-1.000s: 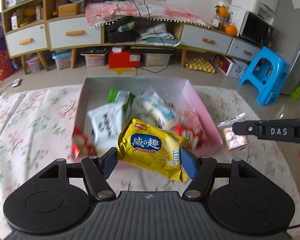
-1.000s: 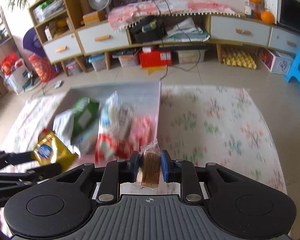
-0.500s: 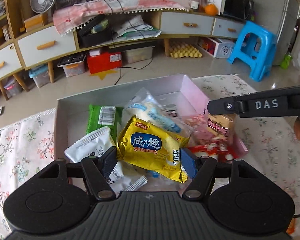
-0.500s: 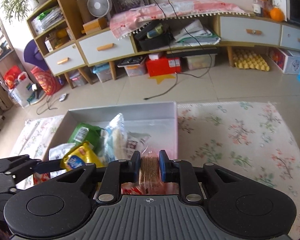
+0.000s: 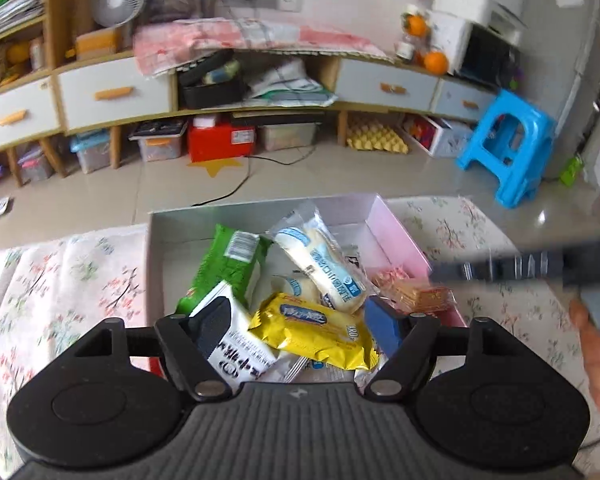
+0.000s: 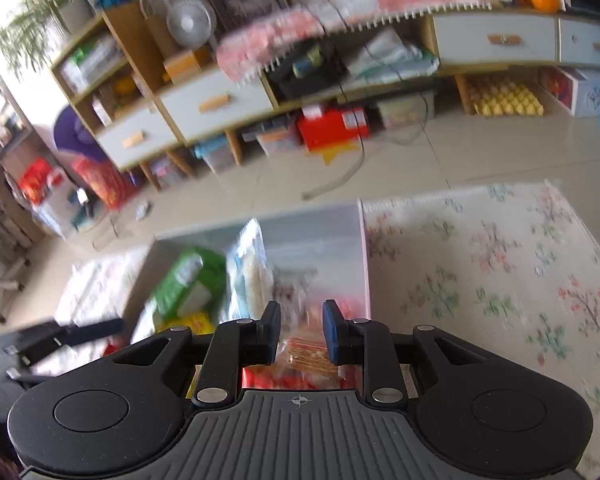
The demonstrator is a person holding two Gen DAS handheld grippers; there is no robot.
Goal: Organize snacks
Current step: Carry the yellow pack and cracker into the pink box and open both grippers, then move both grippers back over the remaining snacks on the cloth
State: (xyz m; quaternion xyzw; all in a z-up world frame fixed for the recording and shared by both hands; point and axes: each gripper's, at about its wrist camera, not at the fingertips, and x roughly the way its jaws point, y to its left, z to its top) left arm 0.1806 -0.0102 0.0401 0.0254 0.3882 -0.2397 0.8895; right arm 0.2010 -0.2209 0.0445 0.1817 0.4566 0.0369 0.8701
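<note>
A shallow box [image 5: 396, 232] with grey and pink walls sits on the floral cloth and holds several snack packs. My left gripper [image 5: 300, 326] is open above the box; the yellow pack [image 5: 312, 330] lies loose between its fingers on the pile. A green pack [image 5: 228, 264] and a clear bun pack [image 5: 324, 264] lie further in. My right gripper [image 6: 300, 330] is open over the box's right side [image 6: 363, 248], with the brown cracker pack [image 6: 304, 356] lying below it. The cracker pack also shows in the left wrist view [image 5: 420, 296].
The floral cloth [image 6: 492, 264] spreads to the right of the box. Beyond the table's far edge are a tiled floor, a long low cabinet [image 5: 116, 92] with drawers and a blue stool [image 5: 508, 148]. The right gripper's arm [image 5: 520, 266] crosses the left wrist view, blurred.
Both grippers have opened. The yellow pack dropped from the left gripper into the box. The right gripper let go of the cracker pack, which now lies in the box.
</note>
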